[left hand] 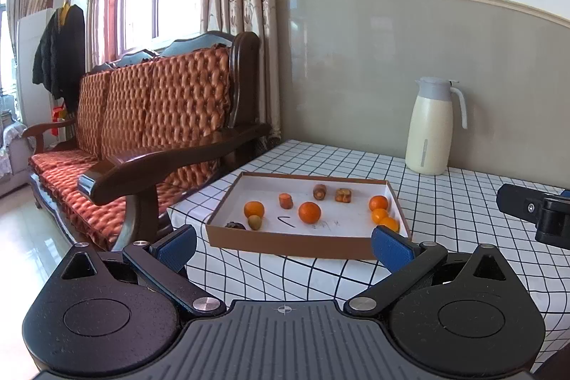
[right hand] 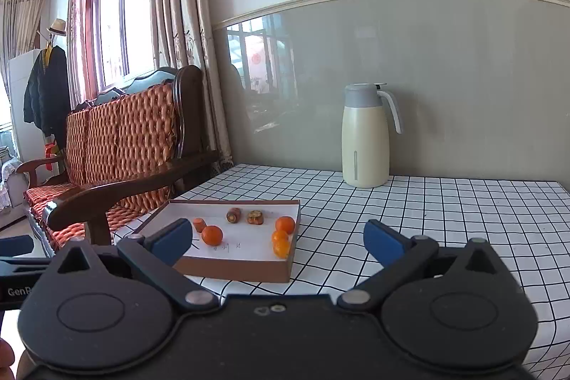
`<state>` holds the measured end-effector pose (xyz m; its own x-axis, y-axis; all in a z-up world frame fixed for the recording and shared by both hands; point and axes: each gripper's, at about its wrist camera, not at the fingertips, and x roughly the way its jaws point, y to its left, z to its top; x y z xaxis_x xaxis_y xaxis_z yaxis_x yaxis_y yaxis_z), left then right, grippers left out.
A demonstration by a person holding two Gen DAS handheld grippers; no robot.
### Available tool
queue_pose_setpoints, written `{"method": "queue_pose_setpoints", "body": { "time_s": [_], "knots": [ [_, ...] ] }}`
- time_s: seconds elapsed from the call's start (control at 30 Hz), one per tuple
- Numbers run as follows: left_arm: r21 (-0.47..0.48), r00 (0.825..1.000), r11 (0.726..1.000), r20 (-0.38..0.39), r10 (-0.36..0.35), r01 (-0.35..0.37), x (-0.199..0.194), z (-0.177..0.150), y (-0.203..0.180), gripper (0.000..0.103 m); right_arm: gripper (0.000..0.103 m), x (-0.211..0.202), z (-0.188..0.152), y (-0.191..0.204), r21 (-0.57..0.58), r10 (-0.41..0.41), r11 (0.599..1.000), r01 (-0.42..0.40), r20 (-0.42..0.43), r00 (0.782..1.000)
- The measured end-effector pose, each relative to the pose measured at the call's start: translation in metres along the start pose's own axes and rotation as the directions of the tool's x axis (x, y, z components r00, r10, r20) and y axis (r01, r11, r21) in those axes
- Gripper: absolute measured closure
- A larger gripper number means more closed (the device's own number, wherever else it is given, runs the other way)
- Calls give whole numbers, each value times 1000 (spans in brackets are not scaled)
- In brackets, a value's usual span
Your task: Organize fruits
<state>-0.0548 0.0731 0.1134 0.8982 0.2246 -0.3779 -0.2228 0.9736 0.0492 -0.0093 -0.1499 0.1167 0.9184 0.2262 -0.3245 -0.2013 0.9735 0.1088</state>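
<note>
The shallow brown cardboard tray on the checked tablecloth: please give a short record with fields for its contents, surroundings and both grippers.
tray: shallow brown cardboard tray, white inside, on black-and-white checked tablecloth
fruit: five round orange citrus fruits, three clustered at right wall
other contents: small brownish pieces, one greenish fruit
behind: cream thermos jug
left gripper: open, empty
right gripper: open, empty

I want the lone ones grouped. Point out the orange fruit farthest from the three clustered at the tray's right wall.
The orange fruit nearest the tray's left wall, just behind the small greenish fruit; the central one lies closer to the cluster.
</note>
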Motion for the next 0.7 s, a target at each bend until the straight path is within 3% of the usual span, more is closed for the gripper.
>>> {"method": "queue_pose_setpoints", "body": {
  "time_s": [0.7],
  "knots": [
    [-9, 999, 1000, -23, 25, -25, 9, -12, 7, 0, 6, 9, -11, 25, -62, 32, 998, -34, -35, 999]
  ]
}}
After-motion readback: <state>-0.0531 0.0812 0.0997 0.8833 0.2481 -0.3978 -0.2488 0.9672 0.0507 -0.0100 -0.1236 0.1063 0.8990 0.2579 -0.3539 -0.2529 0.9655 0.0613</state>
